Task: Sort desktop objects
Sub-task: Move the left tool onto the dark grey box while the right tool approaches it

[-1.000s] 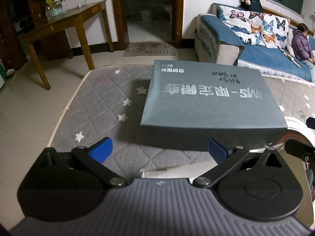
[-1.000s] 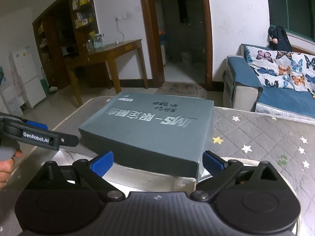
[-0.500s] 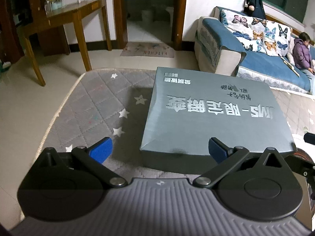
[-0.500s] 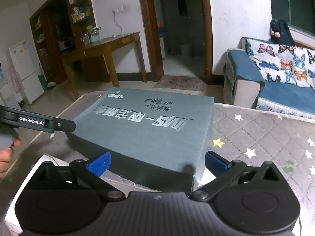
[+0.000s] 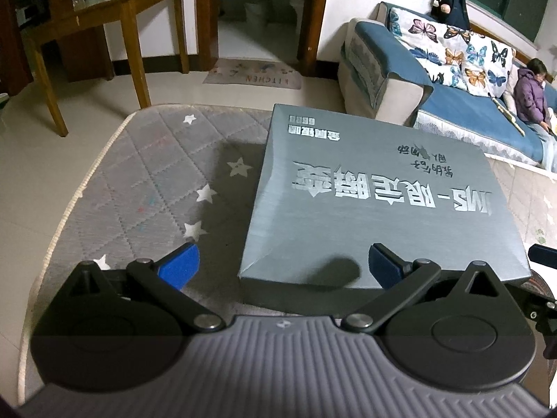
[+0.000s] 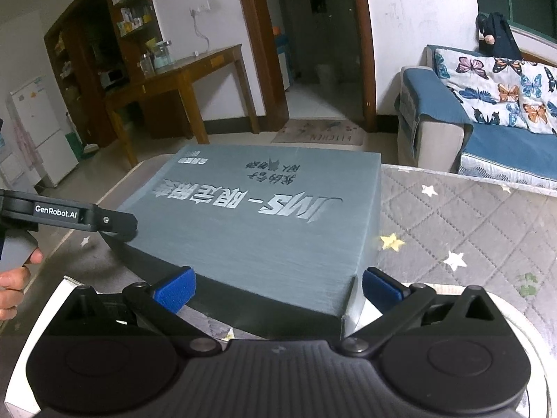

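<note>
- Centrally, the grey box (image 5: 379, 191) lies flat on the quilted mat (image 5: 146, 174): a wide, shallow, rectangular carton with a brushed, matte lid.
- The lid carries large silver block lettering, read upside down from both wrist views, plus a smaller line of script and a small label near the far edge.
- The near left corner of the lid shows a shallow crease; the side walls are darker than the top.
- The quilted mat is grey fabric stitched in a diamond pattern, printed with white and yellow stars, with a pale piped, rounded edge.
- The left gripper (image 5: 282, 266) stands released, its 2 blue textured pads wide apart: 1 over the mat, 1 over the near edge of the box. Contact cannot be told.
- The right gripper (image 6: 276, 287) is also spread wide, its 2 blue pads straddling the near right corner of the box; nothing is clamped.
- In the right wrist view, a white object (image 6: 41, 313) lies below the gripper body, and a hand (image 6: 14, 278) holds the left tool.
- Beyond stand a wooden table (image 5: 104, 10), a tiled floor, a doormat (image 5: 252, 76) and a blue sofa (image 5: 400, 69) with a butterfly-print cover, where a person sits.
</note>
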Demonstrator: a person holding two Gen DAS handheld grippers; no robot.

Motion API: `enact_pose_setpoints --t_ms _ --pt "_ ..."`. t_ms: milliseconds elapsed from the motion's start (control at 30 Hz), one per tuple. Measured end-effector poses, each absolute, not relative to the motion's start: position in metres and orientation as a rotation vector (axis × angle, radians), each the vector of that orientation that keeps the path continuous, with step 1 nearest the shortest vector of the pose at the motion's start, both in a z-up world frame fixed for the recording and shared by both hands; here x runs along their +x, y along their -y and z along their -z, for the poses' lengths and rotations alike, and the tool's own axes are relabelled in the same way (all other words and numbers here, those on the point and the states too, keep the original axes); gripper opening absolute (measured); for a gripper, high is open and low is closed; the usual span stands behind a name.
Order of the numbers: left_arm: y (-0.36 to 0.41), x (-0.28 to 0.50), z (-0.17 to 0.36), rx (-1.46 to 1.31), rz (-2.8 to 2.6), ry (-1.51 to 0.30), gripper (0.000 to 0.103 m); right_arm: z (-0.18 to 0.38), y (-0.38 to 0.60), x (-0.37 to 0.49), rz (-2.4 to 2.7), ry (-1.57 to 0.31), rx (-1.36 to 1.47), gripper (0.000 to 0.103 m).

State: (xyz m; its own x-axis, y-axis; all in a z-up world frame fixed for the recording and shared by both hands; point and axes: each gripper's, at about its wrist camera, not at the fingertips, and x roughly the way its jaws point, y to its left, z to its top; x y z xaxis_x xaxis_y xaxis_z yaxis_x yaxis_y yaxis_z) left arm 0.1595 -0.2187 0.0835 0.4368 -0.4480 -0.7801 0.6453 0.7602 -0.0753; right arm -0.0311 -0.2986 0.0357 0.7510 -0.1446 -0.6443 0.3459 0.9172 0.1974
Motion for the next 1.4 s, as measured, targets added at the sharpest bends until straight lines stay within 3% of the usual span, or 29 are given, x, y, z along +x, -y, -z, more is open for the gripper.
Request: enact_pose_setpoints --t_ms 1400 --pt "0.227 0.205 -0.057 0.072 0.791 -1.073 0.103 -0.015 0.301 -0.001 0.250 -0.758 0.199 0.103"
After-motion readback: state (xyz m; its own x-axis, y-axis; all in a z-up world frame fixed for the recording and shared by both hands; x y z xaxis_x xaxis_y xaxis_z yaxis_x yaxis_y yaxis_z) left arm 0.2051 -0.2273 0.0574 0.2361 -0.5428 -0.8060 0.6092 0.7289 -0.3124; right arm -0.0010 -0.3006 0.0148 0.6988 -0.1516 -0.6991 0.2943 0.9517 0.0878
